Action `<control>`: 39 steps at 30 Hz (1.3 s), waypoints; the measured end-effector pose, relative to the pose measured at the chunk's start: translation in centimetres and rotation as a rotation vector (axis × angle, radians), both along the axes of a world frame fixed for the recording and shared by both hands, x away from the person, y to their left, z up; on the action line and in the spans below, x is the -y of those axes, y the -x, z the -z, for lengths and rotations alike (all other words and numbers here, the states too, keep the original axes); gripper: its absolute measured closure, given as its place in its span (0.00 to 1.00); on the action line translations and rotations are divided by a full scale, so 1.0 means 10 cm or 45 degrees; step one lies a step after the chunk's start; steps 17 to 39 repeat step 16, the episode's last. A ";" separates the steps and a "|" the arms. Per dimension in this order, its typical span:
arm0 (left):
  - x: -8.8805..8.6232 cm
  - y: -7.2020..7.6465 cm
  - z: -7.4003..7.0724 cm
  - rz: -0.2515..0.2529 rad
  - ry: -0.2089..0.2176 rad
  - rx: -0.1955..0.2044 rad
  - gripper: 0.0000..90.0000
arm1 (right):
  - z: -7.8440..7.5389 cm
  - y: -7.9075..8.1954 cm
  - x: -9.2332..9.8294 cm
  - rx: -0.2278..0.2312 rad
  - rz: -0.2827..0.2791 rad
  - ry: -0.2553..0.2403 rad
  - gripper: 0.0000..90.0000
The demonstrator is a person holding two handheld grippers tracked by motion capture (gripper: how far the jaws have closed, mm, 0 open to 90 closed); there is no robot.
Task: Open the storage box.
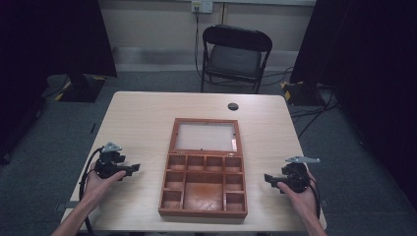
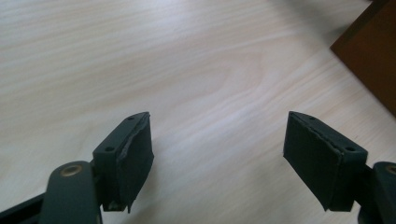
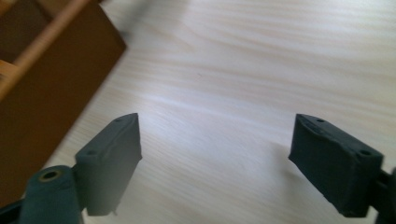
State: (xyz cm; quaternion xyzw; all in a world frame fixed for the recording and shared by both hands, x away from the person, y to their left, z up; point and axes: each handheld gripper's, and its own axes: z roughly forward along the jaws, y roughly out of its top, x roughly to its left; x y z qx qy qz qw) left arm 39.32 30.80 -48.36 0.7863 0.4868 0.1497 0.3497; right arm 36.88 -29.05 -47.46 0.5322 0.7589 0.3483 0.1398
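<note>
A wooden box with several small compartments lies open in the middle of the table, its glass-paned lid folded back flat behind it. My left gripper rests low on the table to the left of the box, pointing toward it, jaws open with bare tabletop between them. My right gripper sits to the right of the box, pointing at it, and is also open and empty. A corner of the box shows in the left gripper view, and its side wall in the right gripper view.
The pale wooden table has a dark cable hole near its far edge. A black folding chair stands behind the table. Dark curtains hang at both sides, and cables trail on the grey floor at the right.
</note>
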 end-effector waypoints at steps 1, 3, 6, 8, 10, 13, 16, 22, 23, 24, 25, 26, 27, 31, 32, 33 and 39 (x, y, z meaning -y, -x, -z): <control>-0.01 0.02 0.01 -0.006 -0.004 0.003 0.26 | 0.02 0.02 0.01 0.006 0.017 0.026 0.19; -0.03 0.05 0.05 -0.034 -0.043 -0.003 0.24 | 0.07 0.03 0.04 -0.012 0.051 0.076 0.17; 0.00 0.08 0.12 -0.047 -0.132 0.059 0.18 | 0.12 0.04 0.06 -0.014 0.079 0.109 0.16; 0.01 0.08 0.16 -0.059 -0.085 0.091 0.16 | 0.13 0.04 0.07 -0.006 0.093 0.115 0.16; -0.01 0.08 0.18 -0.058 -0.094 0.106 0.13 | 0.19 0.05 0.07 0.067 0.098 0.170 0.13; -0.01 0.09 0.19 -0.071 -0.084 0.115 0.11 | 0.26 0.06 0.06 0.139 0.102 0.174 0.06; -0.01 0.07 0.19 -0.068 -0.092 0.117 0.10 | 0.26 0.06 0.06 0.138 0.102 0.175 0.06; -0.01 0.07 0.19 -0.068 -0.092 0.117 0.10 | 0.26 0.06 0.06 0.138 0.102 0.175 0.06; -0.01 0.07 0.19 -0.068 -0.092 0.117 0.10 | 0.26 0.06 0.06 0.138 0.102 0.175 0.06; -0.01 0.07 0.19 -0.068 -0.092 0.117 0.10 | 0.26 0.06 0.06 0.138 0.102 0.175 0.06; -0.01 0.07 0.19 -0.068 -0.092 0.117 0.10 | 0.26 0.06 0.06 0.138 0.102 0.175 0.06; -0.01 0.07 0.19 -0.068 -0.092 0.117 0.10 | 0.26 0.06 0.06 0.138 0.102 0.175 0.06; -0.01 0.07 0.19 -0.068 -0.092 0.117 0.10 | 0.26 0.06 0.06 0.138 0.102 0.175 0.06; -0.01 0.07 0.19 -0.068 -0.092 0.117 0.10 | 0.26 0.06 0.06 0.138 0.102 0.175 0.06; -0.01 0.07 0.19 -0.068 -0.092 0.117 0.10 | 0.26 0.06 0.06 0.138 0.102 0.175 0.06; -0.01 0.07 0.19 -0.068 -0.092 0.117 0.10 | 0.26 0.06 0.06 0.138 0.102 0.175 0.06; -0.01 0.07 0.19 -0.068 -0.092 0.117 0.10 | 0.26 0.06 0.06 0.138 0.102 0.175 0.06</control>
